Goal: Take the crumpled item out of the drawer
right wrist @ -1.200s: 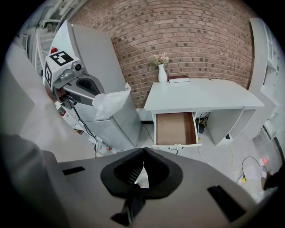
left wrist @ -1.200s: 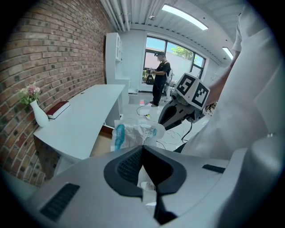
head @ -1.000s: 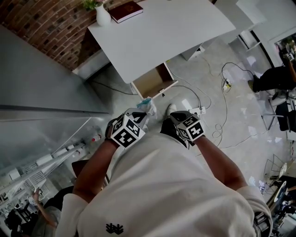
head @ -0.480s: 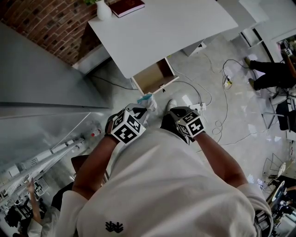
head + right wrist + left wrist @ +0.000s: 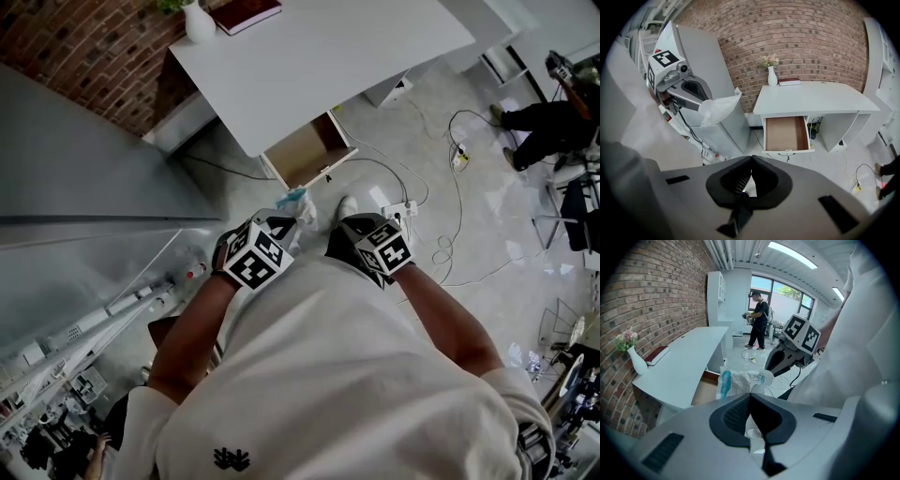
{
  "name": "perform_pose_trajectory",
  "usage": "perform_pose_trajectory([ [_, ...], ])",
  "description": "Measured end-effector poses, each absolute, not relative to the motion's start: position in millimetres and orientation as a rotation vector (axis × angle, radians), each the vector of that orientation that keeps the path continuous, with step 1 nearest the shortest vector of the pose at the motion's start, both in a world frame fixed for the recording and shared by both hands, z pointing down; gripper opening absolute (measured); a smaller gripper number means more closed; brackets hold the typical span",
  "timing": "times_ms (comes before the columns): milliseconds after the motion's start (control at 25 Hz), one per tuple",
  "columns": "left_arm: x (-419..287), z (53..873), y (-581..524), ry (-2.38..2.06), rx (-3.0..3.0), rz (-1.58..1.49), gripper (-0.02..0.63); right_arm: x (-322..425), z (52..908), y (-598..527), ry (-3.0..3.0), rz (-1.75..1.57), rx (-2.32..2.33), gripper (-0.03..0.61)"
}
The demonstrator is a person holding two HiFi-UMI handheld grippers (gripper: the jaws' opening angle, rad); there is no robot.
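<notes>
My left gripper [image 5: 750, 394] is shut on the crumpled item [image 5: 742, 381], a white plastic wrapper with a blue stripe that sticks out beyond the jaw tips. From above, the crumpled item [image 5: 295, 202] hangs in front of the left gripper [image 5: 281, 223], clear of the open drawer [image 5: 307, 155]. The right gripper [image 5: 751, 158] is shut with nothing in it and points at the drawer [image 5: 786, 133], whose wooden bottom is bare. The right gripper [image 5: 354, 227] is level with the left, close to my body.
The white desk [image 5: 319, 56] carries a white vase [image 5: 198, 22] and a dark red book [image 5: 246, 12] at its far end by the brick wall. A grey cabinet [image 5: 84, 169] stands at the left. Cables and a power strip [image 5: 401, 208] lie on the floor. A person [image 5: 553, 117] stands far right.
The left gripper keeps hold of the crumpled item. Both grippers have barely moved; the desk and drawer sit slightly further up the view. The person at the right has shifted.
</notes>
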State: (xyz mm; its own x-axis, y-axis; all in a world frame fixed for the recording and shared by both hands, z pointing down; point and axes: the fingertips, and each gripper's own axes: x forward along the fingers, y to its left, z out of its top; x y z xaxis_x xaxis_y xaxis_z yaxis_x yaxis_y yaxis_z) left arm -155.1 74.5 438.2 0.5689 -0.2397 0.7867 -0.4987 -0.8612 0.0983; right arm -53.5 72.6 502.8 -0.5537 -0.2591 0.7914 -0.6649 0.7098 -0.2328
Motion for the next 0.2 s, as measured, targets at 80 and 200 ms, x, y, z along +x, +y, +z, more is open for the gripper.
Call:
perform_pose_trajectory([
  [80, -152.6, 437.0, 73.7, -0.604, 2.497, 1.185, 0.023, -49.4, 502.9, 73.3, -2.136, 0.677, 0.706, 0.029],
  [200, -148.7, 435.5, 72.3, -0.604, 2.500, 1.185, 0.023, -42.8, 503.0, 74.3, -2.124, 0.684, 0.719, 0.029],
])
